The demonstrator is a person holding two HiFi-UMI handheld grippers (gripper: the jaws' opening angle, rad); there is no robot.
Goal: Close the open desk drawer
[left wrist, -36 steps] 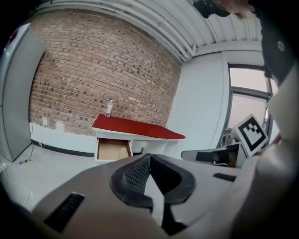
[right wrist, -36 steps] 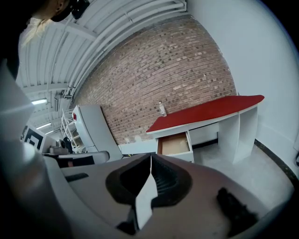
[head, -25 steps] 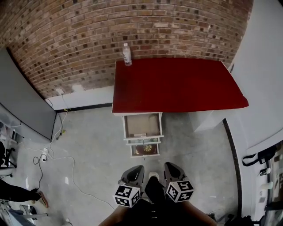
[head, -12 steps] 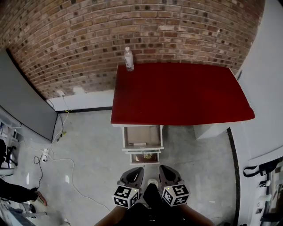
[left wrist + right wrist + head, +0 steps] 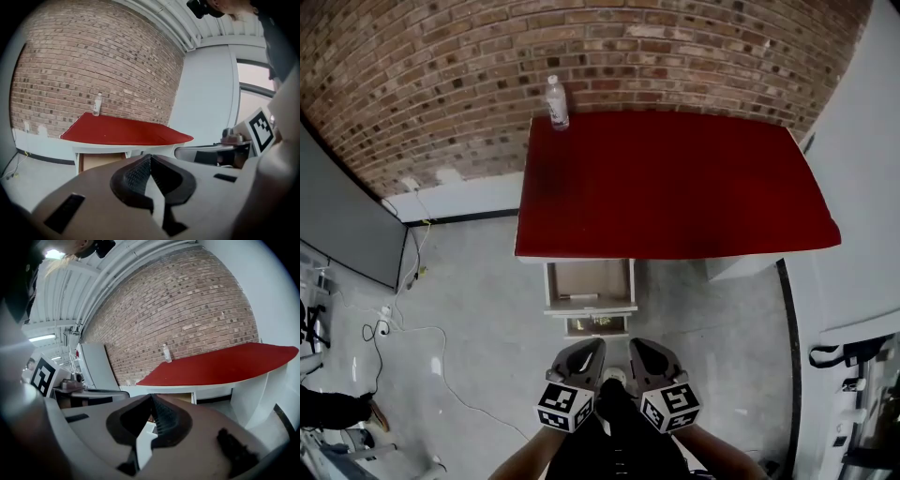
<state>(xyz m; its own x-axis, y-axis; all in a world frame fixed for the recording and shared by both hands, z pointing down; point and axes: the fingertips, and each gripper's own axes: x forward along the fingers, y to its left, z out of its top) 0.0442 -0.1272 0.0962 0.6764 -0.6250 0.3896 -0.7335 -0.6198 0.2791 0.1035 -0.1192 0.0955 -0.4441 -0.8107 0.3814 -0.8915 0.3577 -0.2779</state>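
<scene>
Presently the drawer [image 5: 588,281] stands pulled out from under the near edge of the red counter [image 5: 675,187], toward its left end, with its interior open to the head view. A thin pale item lies in it, too small to identify. Directly under it a lower drawer [image 5: 596,325] also sticks out, slightly further, and its dark contents are unreadable. Judged step: approach, no contact yet. The left gripper [image 5: 586,354] and right gripper [image 5: 639,352] are held side by side close to the body, touching neither drawer. Each has its jaws pressed together with nothing between them, as both gripper views confirm. Next move, as judged: bring one closed gripper flat against a drawer front, near its middle, and push straight in toward the wall [image 5: 441,75]. Off-centre pressure could rack the drawer on its runners. The task names one drawer but two appear open, so which is meant is unclear. The drawer fronts and any handles cannot be seen from above. In the gripper views the jaws cover most of the drawers, leaving only a tan panel under the counter. The height of the grippers above the floor [image 5: 478,328] cannot be read, so the true gap to the drawers is uncertain. A bottle [image 5: 556,101] stands at the counter's far left corner, well apart from the work.
</scene>
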